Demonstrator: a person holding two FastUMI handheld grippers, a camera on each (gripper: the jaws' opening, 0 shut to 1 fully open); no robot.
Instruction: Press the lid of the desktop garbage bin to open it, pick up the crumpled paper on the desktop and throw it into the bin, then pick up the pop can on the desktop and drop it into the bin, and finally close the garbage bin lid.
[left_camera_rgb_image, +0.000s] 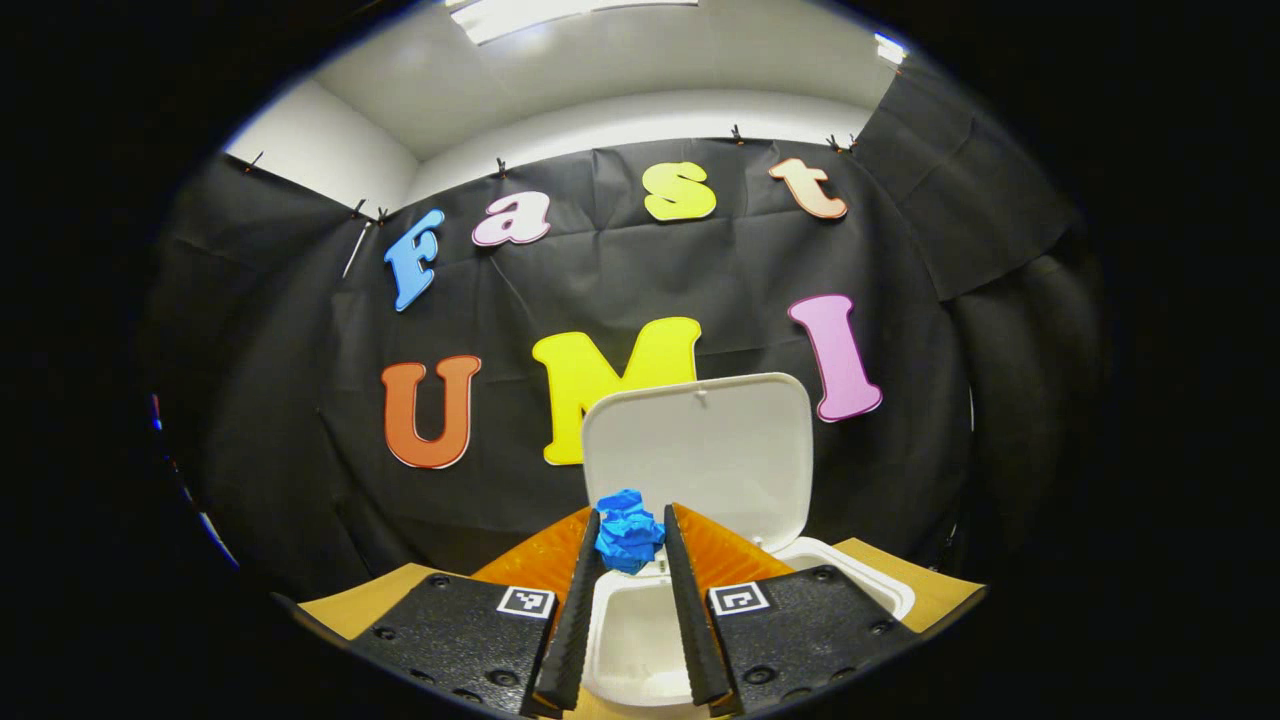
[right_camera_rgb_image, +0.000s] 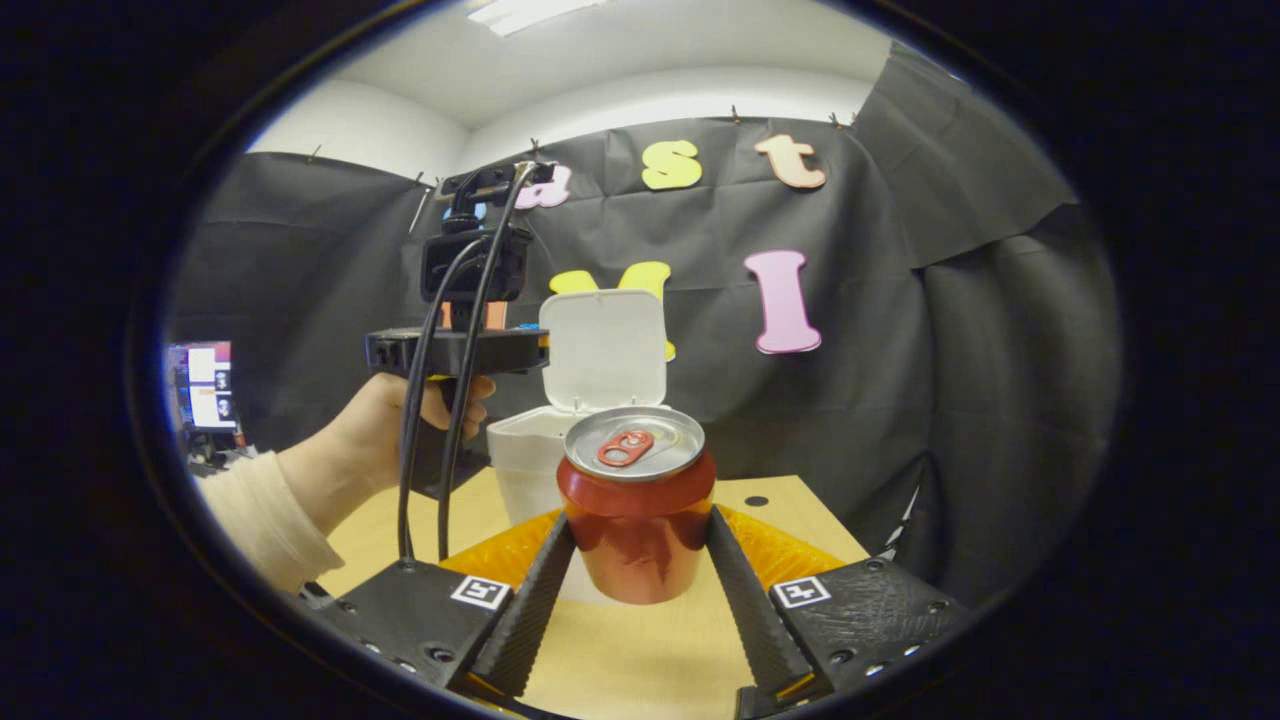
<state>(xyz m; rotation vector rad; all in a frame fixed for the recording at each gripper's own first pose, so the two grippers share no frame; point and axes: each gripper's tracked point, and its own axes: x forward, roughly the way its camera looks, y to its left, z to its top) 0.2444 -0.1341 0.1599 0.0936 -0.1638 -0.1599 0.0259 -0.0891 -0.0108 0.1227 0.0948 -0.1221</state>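
Blue crumpled paper (left_camera_rgb_image: 628, 531) pinched between left gripper (left_camera_rgb_image: 630, 545) fingertips, held above open white bin (left_camera_rgb_image: 860, 580); bin lid (left_camera_rgb_image: 700, 450) upright behind it. Bin interior partly hidden by fingers, bottom cut off at view edge.

Red pop can (right_camera_rgb_image: 637, 505) held off wooden desktop (right_camera_rgb_image: 620, 650), right gripper (right_camera_rgb_image: 637, 540) 2 fingers pressing both its sides. Can blocks bin front in right gripper view; lid (right_camera_rgb_image: 605, 350) stands open behind. Left gripper there held by hand (right_camera_rgb_image: 385, 430) in light sleeve, its fingers out of sight behind its body, cables trailing

The pop can (right_camera_rgb_image: 636, 505) hides most of the bin's (right_camera_rgb_image: 525, 455) front wall.
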